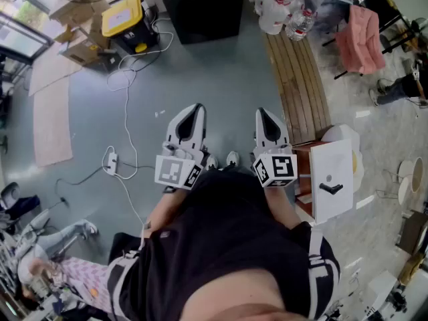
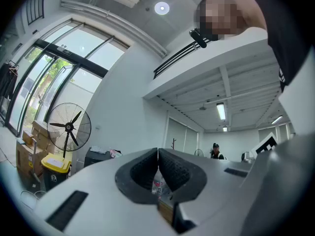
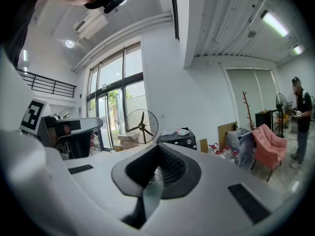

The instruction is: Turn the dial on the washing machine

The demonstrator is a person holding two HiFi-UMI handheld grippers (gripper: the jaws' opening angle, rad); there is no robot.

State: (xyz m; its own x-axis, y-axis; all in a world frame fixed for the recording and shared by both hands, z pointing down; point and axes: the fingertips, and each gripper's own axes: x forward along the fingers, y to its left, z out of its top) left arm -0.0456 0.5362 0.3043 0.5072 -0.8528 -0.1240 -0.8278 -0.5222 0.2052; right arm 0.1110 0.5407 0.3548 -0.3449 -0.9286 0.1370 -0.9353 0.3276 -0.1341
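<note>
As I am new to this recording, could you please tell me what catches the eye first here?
The left gripper and right gripper, both shut and empty, point side by side over the grey floor at the head view's centre. Beyond them, at the top edge, stands the black washing machine, with a yellow-lidded bin at its picture-left and a wooden bench at its picture-right.

Open, double-height workshop or laboratory hall. Indicators: bare grey floor crossed by loose cables; cardboard boxes and a yellow-lidded bin near tall windows; an industrial pedestal fan; a railed mezzanine; ceiling strip lights.
</note>
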